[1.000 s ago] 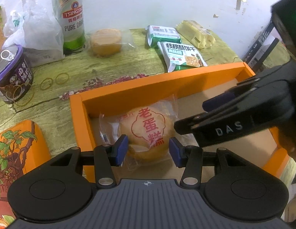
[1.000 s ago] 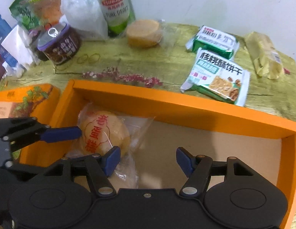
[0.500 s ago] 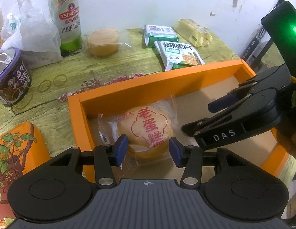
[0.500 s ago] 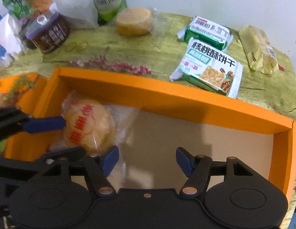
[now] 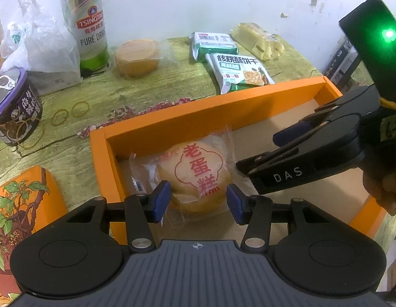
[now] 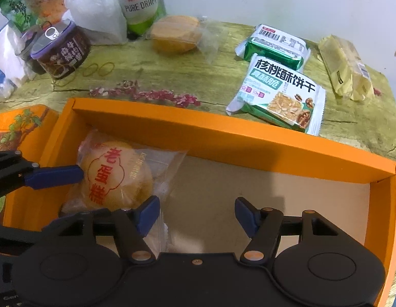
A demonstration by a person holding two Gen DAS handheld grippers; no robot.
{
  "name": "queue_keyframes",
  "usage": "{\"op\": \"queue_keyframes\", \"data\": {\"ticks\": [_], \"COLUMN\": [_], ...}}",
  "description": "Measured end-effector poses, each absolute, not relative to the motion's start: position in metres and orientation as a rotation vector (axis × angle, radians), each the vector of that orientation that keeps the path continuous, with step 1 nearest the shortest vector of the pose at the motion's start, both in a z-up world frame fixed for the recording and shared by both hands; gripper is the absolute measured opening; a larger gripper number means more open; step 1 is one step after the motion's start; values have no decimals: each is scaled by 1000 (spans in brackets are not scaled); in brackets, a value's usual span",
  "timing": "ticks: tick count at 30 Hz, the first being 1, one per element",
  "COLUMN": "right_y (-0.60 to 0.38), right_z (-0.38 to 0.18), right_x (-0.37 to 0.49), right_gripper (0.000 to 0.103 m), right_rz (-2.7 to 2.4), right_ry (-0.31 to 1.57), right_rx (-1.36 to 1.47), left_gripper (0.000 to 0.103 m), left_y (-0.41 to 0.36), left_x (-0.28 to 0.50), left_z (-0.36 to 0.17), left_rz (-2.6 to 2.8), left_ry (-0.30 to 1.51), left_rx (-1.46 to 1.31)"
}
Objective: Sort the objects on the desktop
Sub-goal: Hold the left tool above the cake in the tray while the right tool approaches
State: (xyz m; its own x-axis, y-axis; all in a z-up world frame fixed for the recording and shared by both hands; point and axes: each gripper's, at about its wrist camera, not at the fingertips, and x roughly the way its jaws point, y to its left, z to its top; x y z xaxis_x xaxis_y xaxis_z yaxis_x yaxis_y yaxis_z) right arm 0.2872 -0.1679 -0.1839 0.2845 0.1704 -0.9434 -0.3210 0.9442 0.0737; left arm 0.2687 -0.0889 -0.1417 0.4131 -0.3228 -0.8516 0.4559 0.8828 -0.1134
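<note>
Peeling white wall [image 5: 198, 2] behind patterned tabletop [image 5: 70, 153]

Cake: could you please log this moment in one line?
left gripper: shut on cake | right gripper: open, empty | cake: in box

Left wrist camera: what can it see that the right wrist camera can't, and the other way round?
Only the left wrist camera shows the glowing green light. Only the right wrist camera shows the white paper pack at the far left. Both show the orange box, the wrapped cake inside it, the beer can and the biscuit packs.
</note>
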Motion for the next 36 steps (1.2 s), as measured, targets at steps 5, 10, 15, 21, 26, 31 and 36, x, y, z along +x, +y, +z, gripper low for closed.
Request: {"op": "queue_keyframes", "data": {"ticks": [5, 10, 15, 21, 26, 31, 36], "right_y": [-166, -174, -182, -203, -207, -200, -193], "right_z": [-192, -196, -180, -160, -172, -184, -190], "right_x": [284, 283, 281, 284, 294, 301, 305], "right_gripper": [62, 62, 62, 64, 64, 64, 64], "right_rz": [284, 276, 296, 368, 403, 433, 442], "right_ry": [1253, 1255, 1224, 1248, 1320, 1375, 1399], "right_rx": [-205, -182, -140, 91, 305, 393, 397], "left_gripper": [50, 51, 51, 51, 52, 52, 52], "left_y": [-89, -88, -84, -78, -82, -84, -88], "left_x": [269, 269, 268, 264, 269, 269, 268], "left_z": [-143, -143, -138, -134, -143, -144, -144], "left_rz": [-479, -481, -471, -459, -453, -462, -477], "left_ry": [1042, 1040, 1048, 1047, 1067, 1069, 1072], "left_rx": [148, 141, 117, 109, 124, 123, 126]}}
